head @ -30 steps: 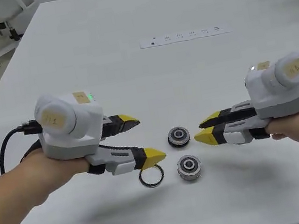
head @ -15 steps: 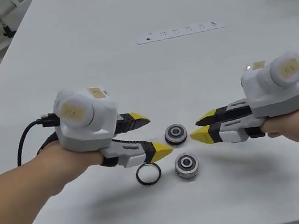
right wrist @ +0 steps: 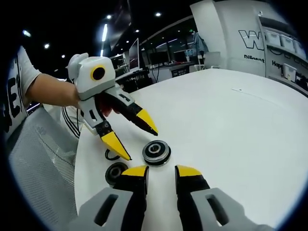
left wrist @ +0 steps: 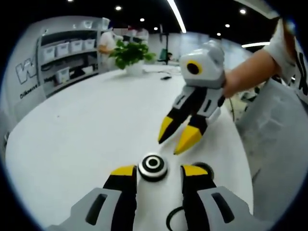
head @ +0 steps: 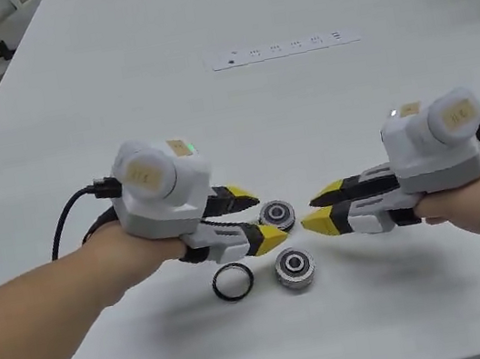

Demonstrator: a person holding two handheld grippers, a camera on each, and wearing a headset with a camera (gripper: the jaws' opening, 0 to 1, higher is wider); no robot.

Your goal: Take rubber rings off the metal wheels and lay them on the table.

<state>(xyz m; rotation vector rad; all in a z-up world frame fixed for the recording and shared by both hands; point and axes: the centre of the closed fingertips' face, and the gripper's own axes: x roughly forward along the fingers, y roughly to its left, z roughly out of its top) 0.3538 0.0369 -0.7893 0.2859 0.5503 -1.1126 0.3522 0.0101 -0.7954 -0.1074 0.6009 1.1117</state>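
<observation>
In the last second our left tongs [head: 260,217] have moved in on the far wheel [head: 276,215]. Their yellow tips were short of it before; now they sit one on each side of it, spread wide and holding nothing. In the left gripper view the wheel lies flat on the counter [head: 348,106], right between those tips. Our right tongs [head: 319,208] have stayed about where they were, just beyond the far wheel on the opposite side. They point at it with the tips a little apart and nothing between them.

One loose ring [head: 233,281] already lies on the counter, near the far wheel on our side of it. The second wheel [head: 293,267] sits just beside that ring.

We judge that the far wheel is the one in hand. Its rim looks dark, so it probably wears its rubber ring. The left tongs seem placed to pinch the wheel while the right ones work the ring off.
</observation>
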